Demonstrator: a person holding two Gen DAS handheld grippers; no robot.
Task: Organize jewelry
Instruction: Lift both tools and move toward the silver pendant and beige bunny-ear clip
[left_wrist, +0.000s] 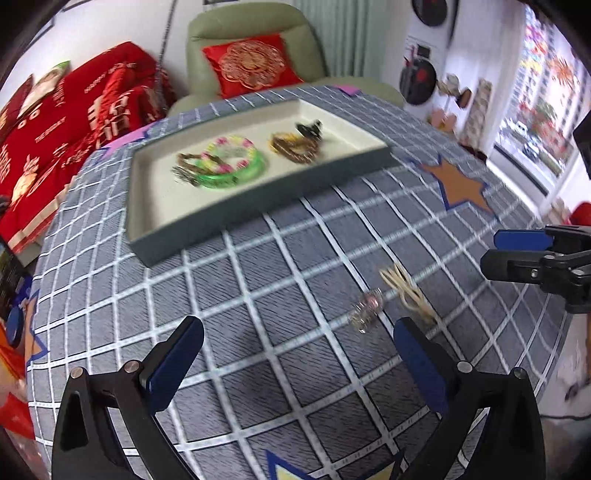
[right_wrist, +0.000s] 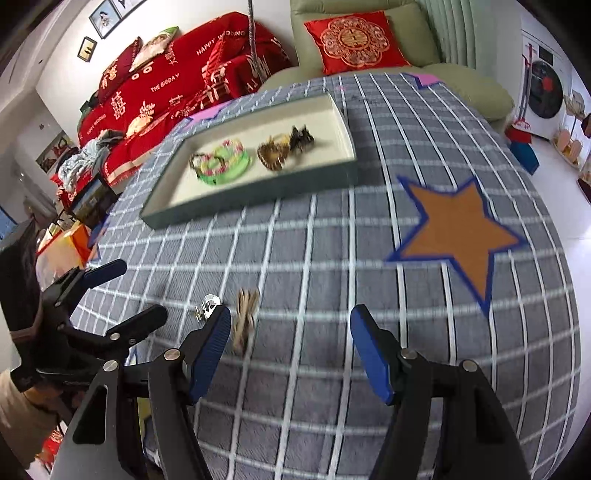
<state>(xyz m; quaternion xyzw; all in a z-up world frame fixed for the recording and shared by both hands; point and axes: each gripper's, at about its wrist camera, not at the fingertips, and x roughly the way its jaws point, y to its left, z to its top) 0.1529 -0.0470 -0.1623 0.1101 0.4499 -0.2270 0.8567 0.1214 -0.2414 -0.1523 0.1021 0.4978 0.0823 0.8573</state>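
- Grey checked cloth (left_wrist: 280, 258) with white grid lines covers the table, and both views are soft with blur.
- Nearest in the left wrist view, the left claw (left_wrist: 299, 345) hangs above the cloth with its blue-padded jaws spread wide and nothing between them.
- Nearest in the right wrist view, the right claw (right_wrist: 290, 336) is likewise wide apart and holds nothing.
- Each camera catches the other claw at its edge: the right claw (left_wrist: 517, 254) at the far right of the left view, the left claw (right_wrist: 125, 291) at the near left of the right view.
- Just beyond the left claw's right finger lie a small clear beaded piece (left_wrist: 365, 310) and, beside it to the right, a pale cream looped cord (left_wrist: 406, 291).
- In the right view the same pair sits by that claw's left finger: cord (right_wrist: 245, 317) just right of its tip, clear piece (right_wrist: 207, 306) partly hidden behind it.
- An orange star with a blue border (right_wrist: 458, 229) lies on the cloth to the right, large in the right view and small (left_wrist: 461, 184) in the left.
- Farther back sits a shallow grey tray (left_wrist: 155, 206) with a cream floor, holding a green and pink bangle cluster (left_wrist: 229, 162) on the left and brown beaded bracelets (left_wrist: 295, 146) with a dark piece on the right.
- Behind the table stand a green armchair (right_wrist: 436, 40) with a red cushion (right_wrist: 354, 40) and a sofa under a red cover (right_wrist: 177, 81).
- Only the left view shows a window (left_wrist: 532, 110) at far right; only the right view shows framed pictures (right_wrist: 103, 16) on the far left wall.
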